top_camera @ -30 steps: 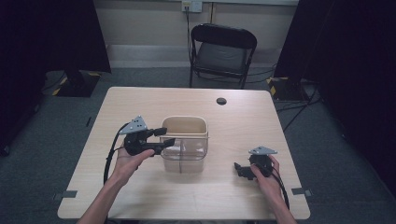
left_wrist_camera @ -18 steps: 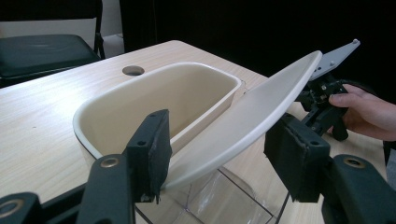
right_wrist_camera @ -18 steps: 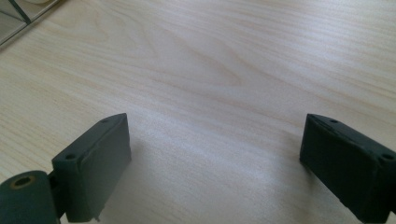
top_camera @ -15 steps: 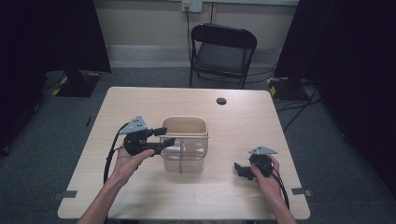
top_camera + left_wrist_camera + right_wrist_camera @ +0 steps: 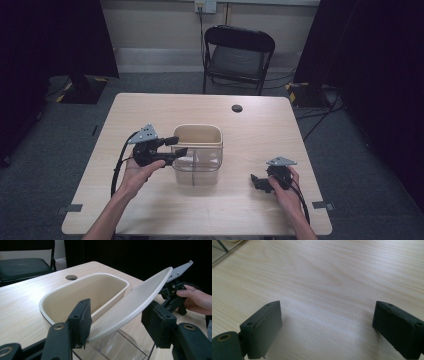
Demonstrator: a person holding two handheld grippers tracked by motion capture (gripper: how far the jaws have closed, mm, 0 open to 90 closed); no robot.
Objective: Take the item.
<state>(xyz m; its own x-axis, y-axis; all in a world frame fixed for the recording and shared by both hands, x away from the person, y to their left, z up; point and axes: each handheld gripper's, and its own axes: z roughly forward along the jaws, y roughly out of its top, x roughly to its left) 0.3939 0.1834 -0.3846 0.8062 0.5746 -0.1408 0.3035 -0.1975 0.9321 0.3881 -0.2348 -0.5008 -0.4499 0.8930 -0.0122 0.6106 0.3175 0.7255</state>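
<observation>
Left gripper view: left gripper [image 5: 117, 325] clamps the cream lid [image 5: 132, 302], tilted above the cream bin [image 5: 62, 300] just ahead of its jaws | right gripper [image 5: 327, 325] released, jaws wide over bare wooden table [image 5: 332, 272], bin well off to its side.

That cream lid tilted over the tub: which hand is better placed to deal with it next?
Left. The left gripper already has the lid between its jaws over the tub; the right gripper rests open on the table, apart from it.
</observation>
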